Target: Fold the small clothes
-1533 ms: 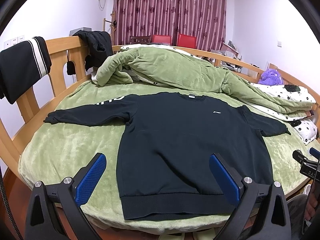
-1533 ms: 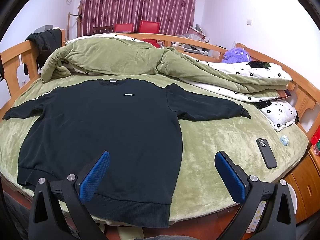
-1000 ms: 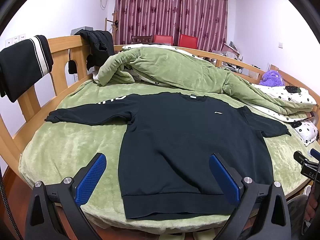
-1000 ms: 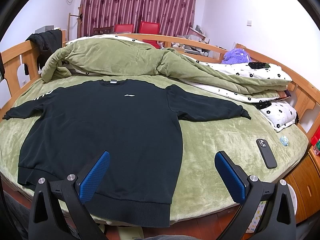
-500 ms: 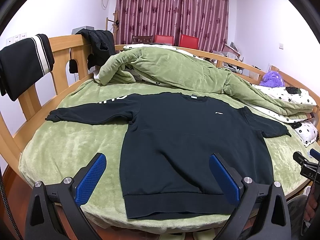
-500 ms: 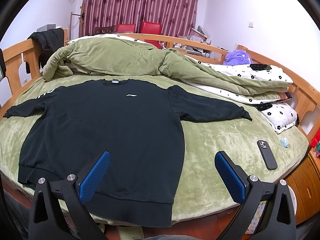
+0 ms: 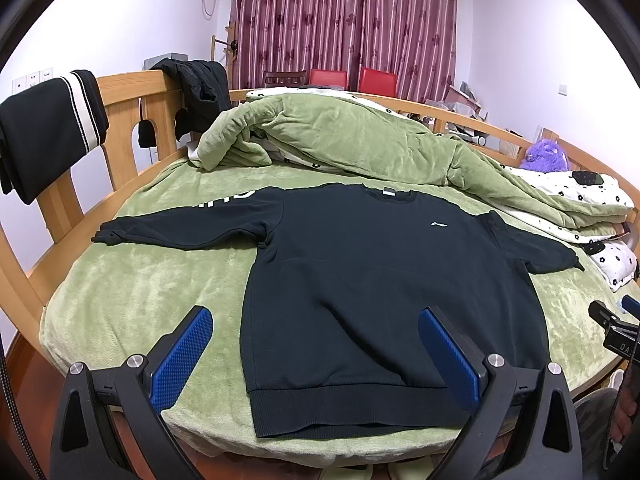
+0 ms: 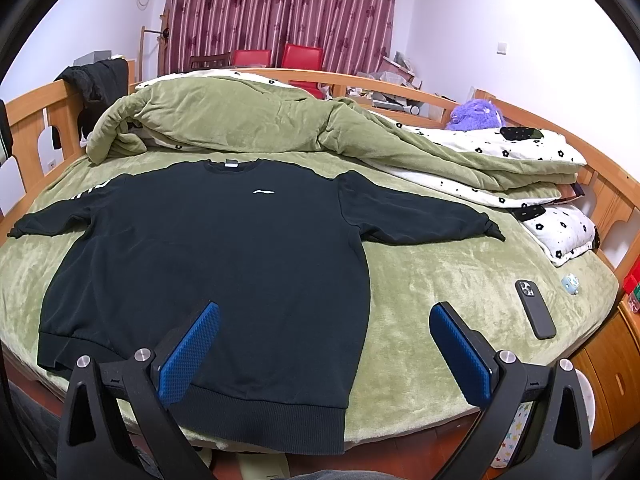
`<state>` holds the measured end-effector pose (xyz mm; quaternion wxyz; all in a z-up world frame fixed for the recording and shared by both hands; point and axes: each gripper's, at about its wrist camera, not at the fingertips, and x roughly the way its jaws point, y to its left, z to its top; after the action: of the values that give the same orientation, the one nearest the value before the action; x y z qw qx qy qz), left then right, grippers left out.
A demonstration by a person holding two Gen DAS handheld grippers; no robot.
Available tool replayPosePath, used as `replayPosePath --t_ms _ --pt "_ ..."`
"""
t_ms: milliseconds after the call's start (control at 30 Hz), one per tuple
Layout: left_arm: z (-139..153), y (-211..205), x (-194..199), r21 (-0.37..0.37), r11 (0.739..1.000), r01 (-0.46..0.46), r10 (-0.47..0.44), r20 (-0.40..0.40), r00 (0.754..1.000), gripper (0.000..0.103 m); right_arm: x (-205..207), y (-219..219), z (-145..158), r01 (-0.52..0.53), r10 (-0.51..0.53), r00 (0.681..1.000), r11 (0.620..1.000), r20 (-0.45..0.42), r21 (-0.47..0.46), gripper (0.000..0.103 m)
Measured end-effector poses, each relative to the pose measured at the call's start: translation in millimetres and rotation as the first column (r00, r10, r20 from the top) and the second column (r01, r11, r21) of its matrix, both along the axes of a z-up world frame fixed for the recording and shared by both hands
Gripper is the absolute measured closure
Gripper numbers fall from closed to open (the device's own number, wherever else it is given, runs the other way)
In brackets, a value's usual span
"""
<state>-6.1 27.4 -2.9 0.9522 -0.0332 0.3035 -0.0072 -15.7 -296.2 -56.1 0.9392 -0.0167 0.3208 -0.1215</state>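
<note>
Bedroom light falls evenly on a round bed (image 7: pixel 120 280) with a green plush cover, a rumpled green quilt (image 7: pixel 340 136) heaped toward the far side and maroon curtains (image 7: pixel 344 24) behind. We see the black sweatshirt (image 7: pixel 380 280) spread flat and face up on the cover, collar away from us, hem at the near edge, both sleeves stretched out sideways. Our left claw (image 7: pixel 316 354) hangs released above the hem, its blue pads spread wide and holding nothing; our right claw (image 8: pixel 326 354) is likewise spread and empty, poised over the garment's right hem corner and the bare cover beside it. A phone (image 8: pixel 535 309) lies on the cover well right of the sweatshirt, clear of the sleeve. What matters for the coming fold, we judge, is that the garment's long axis runs straight away from us, collar to hem, so each sleeve lies across that axis: the left sleeve (image 7: pixel 180 226) reaches out ahead and left of the left claw, the right sleeve (image 8: pixel 420 216) ahead of the right claw, each claw nearer its own side. Whether the cuffs lie flat or twisted is hard to tell at this range.
</note>
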Motion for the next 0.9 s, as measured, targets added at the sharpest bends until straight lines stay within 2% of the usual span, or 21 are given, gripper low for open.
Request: replayPosePath --t_ms 367,567,667,767,800,900 --pt "0.4 3.1 1.1 0.006 1.000 0.007 -0.007 -0.009 1.000 0.000 -0.8 -1.6 -3.2 0.003 -0.003 1.000 1.000 0.003 0.020 0.001" --pt "2.7 -7.3 0.8 0.043 0.999 0.009 -0.010 0.018 1.000 0.000 1.7 -5.0 -4.0 -0.013 0.013 1.000 0.999 -0.008 0.051 0.001" --pt "7.2 -2.3 4.4 0.003 1.000 0.000 0.000 0.033 0.999 0.000 3.8 -12.6 -2.2 -0.034 0.036 0.999 0.992 -0.016 0.125 0.001" --pt "13.8 10.6 14.4 -0.037 0.999 -0.027 0.028 0.032 0.999 0.000 10.2 -22.1 2.2 -0.093 0.103 0.994 0.964 -0.029 0.251 0.001" --pt "16.1 14.6 18.4 -0.034 0.999 -0.036 0.037 0.025 0.999 0.000 11.9 -24.7 6.9 -0.106 0.116 0.993 0.958 -0.022 0.267 0.001" --pt "22.9 22.9 27.2 0.004 0.997 -0.072 0.071 0.039 0.997 0.000 12.9 -29.1 26.9 -0.092 0.090 0.996 0.973 0.019 0.212 0.001"
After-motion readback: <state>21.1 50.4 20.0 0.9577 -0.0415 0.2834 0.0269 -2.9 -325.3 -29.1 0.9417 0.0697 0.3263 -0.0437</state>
